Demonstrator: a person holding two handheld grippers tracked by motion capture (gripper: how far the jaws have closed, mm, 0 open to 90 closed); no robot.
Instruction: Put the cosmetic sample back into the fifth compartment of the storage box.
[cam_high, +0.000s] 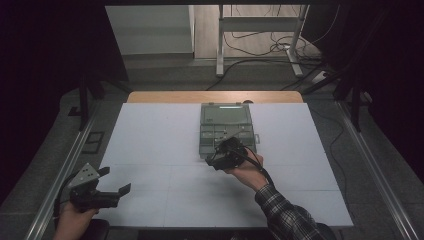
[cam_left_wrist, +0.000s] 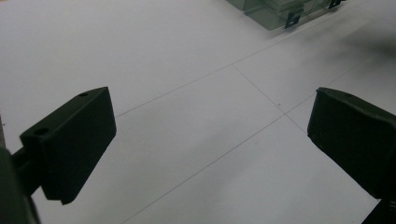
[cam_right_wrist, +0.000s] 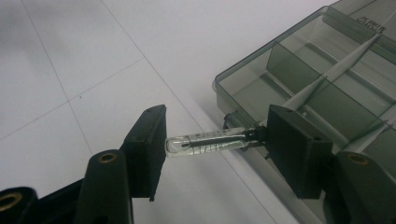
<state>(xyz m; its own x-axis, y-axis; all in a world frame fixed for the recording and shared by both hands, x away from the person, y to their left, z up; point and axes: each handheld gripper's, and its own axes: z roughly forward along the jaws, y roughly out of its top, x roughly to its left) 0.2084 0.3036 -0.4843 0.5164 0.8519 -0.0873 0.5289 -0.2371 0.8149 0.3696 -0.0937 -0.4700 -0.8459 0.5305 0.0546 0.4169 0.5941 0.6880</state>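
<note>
In the right gripper view the right tool (cam_right_wrist: 212, 142) pinches a small clear glass vial (cam_right_wrist: 210, 142) end to end between its jaws, at the centre of the frame, just beside the near corner of the smoky compartment box (cam_right_wrist: 299, 70) at upper right. In the high view the left tool (cam_high: 112, 181) sits at lower left over the white bench (cam_high: 165, 145), jaws spread with nothing between them

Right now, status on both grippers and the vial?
Left gripper open, idle over white table. Right gripper shut endwise on small clear glass vial, beside open grey compartment box. Nothing blocking.
</note>
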